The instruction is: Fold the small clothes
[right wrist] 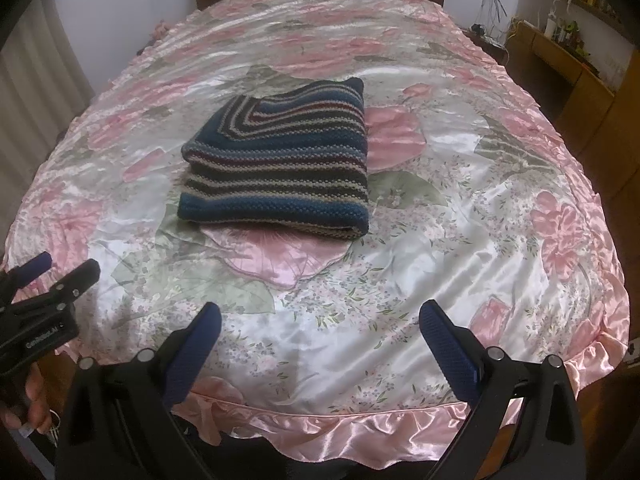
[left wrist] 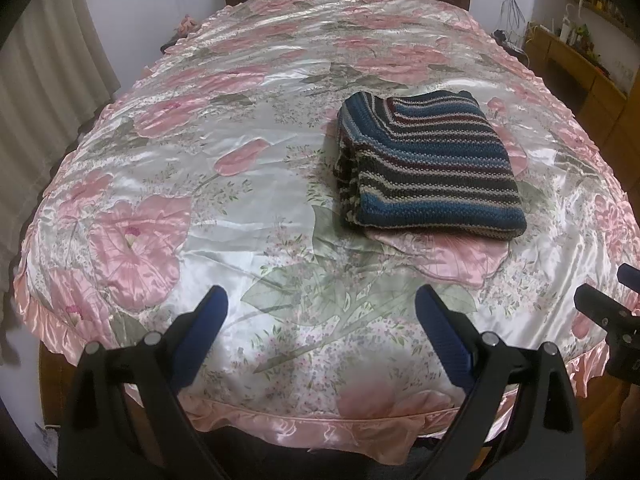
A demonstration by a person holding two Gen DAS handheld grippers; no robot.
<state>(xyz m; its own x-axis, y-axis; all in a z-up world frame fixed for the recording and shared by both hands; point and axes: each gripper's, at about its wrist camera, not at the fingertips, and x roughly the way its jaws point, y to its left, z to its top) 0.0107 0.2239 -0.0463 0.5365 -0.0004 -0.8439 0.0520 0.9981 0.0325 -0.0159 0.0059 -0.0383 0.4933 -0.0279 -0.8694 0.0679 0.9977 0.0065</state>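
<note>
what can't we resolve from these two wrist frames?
- Striped knit garment: folded; inner layers and garment type hidden by its own top layer, both views.
- Right gripper: cut off by the right edge of the left wrist view.
- Left gripper: partly cut by the left edge of the right wrist view.
- Shelf items: too small and blurred.
- Bedspread near edge: blocked by each camera's own gripper body.

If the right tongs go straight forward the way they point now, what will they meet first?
Probably the floral bedspread, since the open right tongs angle down over it; further along lies the folded striped knit. Depth is uncertain.
</note>
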